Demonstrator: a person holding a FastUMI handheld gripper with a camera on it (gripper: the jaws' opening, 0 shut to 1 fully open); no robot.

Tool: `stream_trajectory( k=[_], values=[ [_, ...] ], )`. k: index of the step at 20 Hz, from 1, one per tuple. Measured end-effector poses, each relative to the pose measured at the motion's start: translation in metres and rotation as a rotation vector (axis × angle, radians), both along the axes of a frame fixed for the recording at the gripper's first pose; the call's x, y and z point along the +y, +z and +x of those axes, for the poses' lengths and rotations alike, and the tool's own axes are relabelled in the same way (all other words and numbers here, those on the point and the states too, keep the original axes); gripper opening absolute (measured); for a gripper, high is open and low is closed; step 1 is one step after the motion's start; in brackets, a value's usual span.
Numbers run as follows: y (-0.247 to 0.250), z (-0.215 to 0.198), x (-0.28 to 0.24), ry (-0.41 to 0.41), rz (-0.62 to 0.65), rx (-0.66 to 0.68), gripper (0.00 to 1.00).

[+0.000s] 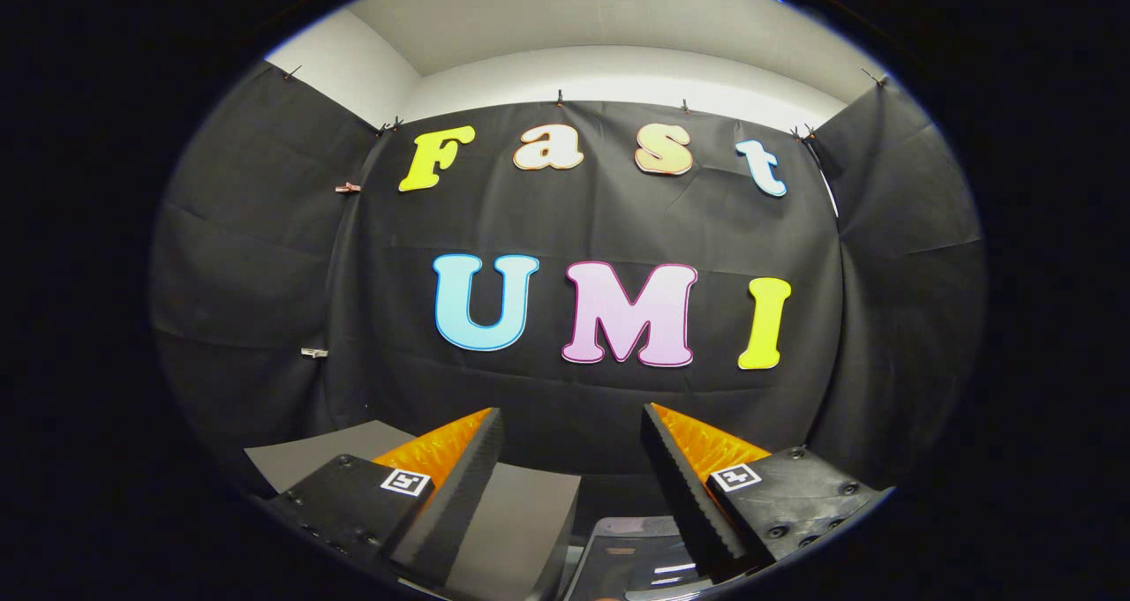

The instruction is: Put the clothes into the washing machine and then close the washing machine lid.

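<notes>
Nothing sits between the spread fingers of the gripper (572,442), which faces the booth wall above a dark glossy surface (631,557), perhaps the washing machine's lid, so progress cannot be judged.

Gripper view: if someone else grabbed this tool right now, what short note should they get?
Gripper: fingers open and apart, holding nothing, pointed at the black cloth wall.
Below and between the fingers: a dark glossy panel, possibly part of the washing machine; too little shows to say whether its lid is up or down. A grey flat surface lies beside it, behind the left finger.
Clothes: where they lie cannot be told here.
Done or left: this view cannot settle it. Tilt the gripper down and check the clothes and lid before acting.
</notes>
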State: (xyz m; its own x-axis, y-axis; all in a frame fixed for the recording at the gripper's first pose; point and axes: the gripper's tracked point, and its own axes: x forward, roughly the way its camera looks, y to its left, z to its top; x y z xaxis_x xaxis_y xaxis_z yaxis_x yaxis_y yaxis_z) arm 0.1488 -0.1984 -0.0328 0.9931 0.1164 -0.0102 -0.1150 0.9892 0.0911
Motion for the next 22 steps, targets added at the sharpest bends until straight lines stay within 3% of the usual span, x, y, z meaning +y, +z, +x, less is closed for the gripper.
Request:
stream_trajectory(
  k=[14, 22],
  values=[
    [0.002, -0.005, 0.011, 0.033, -0.091, -0.019, 1.0],
    [0.011, -0.016, 0.025, 0.063, -0.077, -0.065, 0.98]
  ],
)
